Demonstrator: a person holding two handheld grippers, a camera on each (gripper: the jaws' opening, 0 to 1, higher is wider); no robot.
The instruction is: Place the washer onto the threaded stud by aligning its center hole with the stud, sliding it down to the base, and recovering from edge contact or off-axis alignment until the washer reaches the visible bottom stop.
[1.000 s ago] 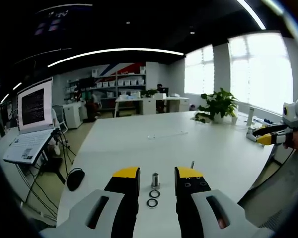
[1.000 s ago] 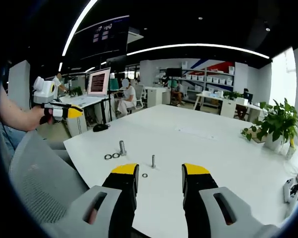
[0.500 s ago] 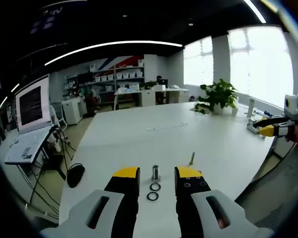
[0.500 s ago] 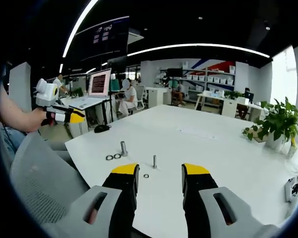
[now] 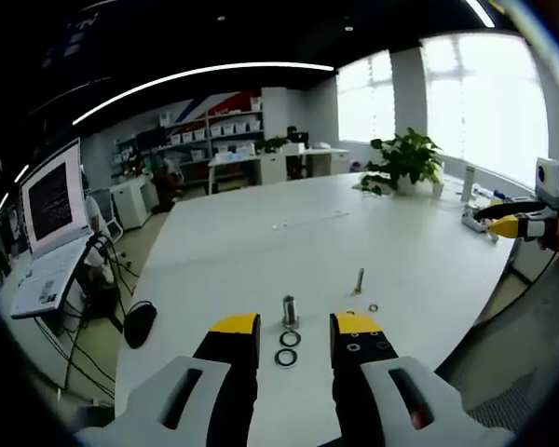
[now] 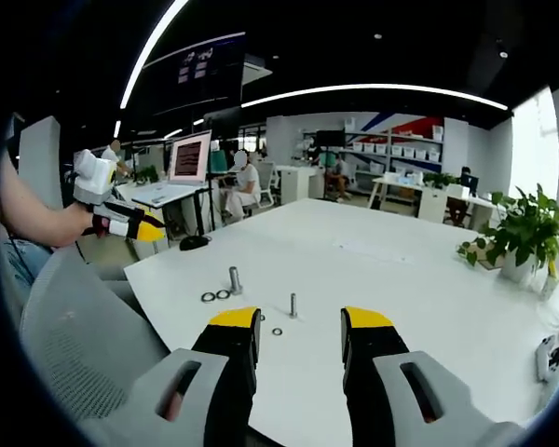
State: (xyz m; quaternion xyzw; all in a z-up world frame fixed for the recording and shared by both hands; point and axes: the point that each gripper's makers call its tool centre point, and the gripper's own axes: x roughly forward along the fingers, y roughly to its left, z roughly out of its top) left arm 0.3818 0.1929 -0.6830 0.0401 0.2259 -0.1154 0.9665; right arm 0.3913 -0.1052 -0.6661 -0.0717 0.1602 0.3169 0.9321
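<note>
On the white table you have two studs, thin and thick, and three washers; both claws gape wide, holding nothing.

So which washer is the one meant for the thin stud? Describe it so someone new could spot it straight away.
Start at the white table, near the edge facing the grippers. A thin threaded stud stands there, and the small washer lies flat just beside its base, in front of the right gripper. The two larger rings lie further off, next to a thicker stud.
</note>
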